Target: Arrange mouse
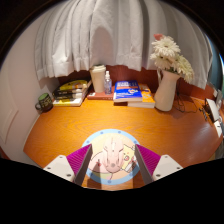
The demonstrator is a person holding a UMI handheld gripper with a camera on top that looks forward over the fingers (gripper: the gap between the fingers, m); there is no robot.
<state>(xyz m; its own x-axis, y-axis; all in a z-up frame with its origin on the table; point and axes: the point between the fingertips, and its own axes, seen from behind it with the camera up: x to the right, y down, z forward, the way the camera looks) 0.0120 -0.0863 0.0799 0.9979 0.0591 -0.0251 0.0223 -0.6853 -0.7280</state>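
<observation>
1. The gripper (113,165) is positioned low over a wooden table (120,118), with its two fingers at either side of a pale mouse (114,158).
2. The magenta pads (79,160) sit close against the left and right flanks of the mouse; whether they press on it or leave a small gap cannot be told.
3. The mouse lies on a round light-blue mouse mat (113,160), between the fingers, and covers most of the mat's centre.
4. Beyond the fingers, a bare stretch of table runs to the far edge by the wall.
5. At the far edge, left of centre, a stack of books (70,93) lies flat, with a dark mug (43,101) just beside it on the left.
6. Near the centre stands an upright pale box (99,78) next to a small bottle (108,82).
7. To the right lie blue books (131,93), then a white vase (166,92) holding pale flowers (170,55).
8. White curtains (95,35) hang behind all of these items.
</observation>
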